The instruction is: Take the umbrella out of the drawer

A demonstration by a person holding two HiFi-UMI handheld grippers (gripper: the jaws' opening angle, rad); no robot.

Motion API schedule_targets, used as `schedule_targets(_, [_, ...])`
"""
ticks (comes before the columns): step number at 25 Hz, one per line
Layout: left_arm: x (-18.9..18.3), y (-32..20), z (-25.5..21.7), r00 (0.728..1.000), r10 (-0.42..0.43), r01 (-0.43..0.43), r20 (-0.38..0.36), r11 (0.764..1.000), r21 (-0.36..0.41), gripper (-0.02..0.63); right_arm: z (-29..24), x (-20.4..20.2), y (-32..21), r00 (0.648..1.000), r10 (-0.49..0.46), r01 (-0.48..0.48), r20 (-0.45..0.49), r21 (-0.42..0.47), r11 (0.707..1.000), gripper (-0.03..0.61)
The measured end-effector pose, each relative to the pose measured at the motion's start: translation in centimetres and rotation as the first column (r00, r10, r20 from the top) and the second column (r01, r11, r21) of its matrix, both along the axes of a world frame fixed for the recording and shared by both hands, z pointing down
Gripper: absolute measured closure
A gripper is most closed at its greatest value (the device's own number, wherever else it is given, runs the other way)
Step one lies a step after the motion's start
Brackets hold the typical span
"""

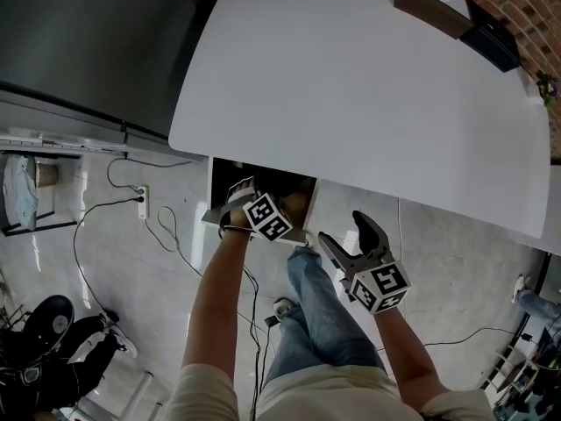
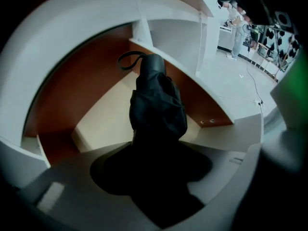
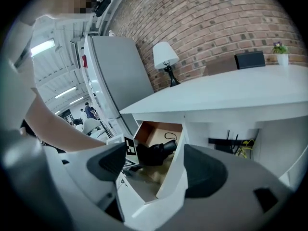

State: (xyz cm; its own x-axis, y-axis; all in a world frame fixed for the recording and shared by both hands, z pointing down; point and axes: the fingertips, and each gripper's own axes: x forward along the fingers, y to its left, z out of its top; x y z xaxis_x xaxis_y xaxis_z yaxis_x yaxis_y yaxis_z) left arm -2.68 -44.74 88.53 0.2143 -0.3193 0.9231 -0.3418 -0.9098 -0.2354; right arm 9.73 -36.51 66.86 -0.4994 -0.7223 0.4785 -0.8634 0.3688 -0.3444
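Observation:
A black folded umbrella point(image 2: 156, 105) with a wrist loop point(image 2: 127, 59) stands tilted up inside the open wooden drawer point(image 2: 96, 81) under the white table. My left gripper point(image 2: 154, 148) is shut on the umbrella's lower end. In the head view the left gripper point(image 1: 237, 191) reaches down into the drawer point(image 1: 263, 178). The right gripper view shows the umbrella point(image 3: 156, 153) held beside the left gripper's marker cube point(image 3: 131, 149). My right gripper point(image 1: 340, 228) hangs open at the drawer's front right corner, nothing between its fingers. The drawer's white side panel point(image 3: 175, 174) shows beyond its jaws point(image 3: 154, 162).
The white table point(image 1: 368, 86) overhangs the drawer, with a lamp point(image 3: 165, 57), a black box point(image 3: 250, 59) and a small plant point(image 3: 279, 47) at its back by the brick wall. A grey cabinet point(image 1: 88, 33) stands left. Cables point(image 1: 158, 226) lie on the floor. The person's leg point(image 1: 316, 314) is below the drawer.

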Motion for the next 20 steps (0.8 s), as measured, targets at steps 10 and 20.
schedule_targets(10, [-2.0,2.4,-7.9,1.0,-0.011,0.013,-0.02,0.995,0.102,0.362,-6.3,-2.4,4.4,1.0,0.016,-0.014,-0.01,0.108,0.994,0.2])
schedule_targets(20, [-3.8,8.8,-16.3,0.992,-0.055,0.072,-0.115,0.985,0.154,0.362,-11.5,-4.3,9.5,0.999,0.0,0.01,-0.051,0.19,0.982,0.232])
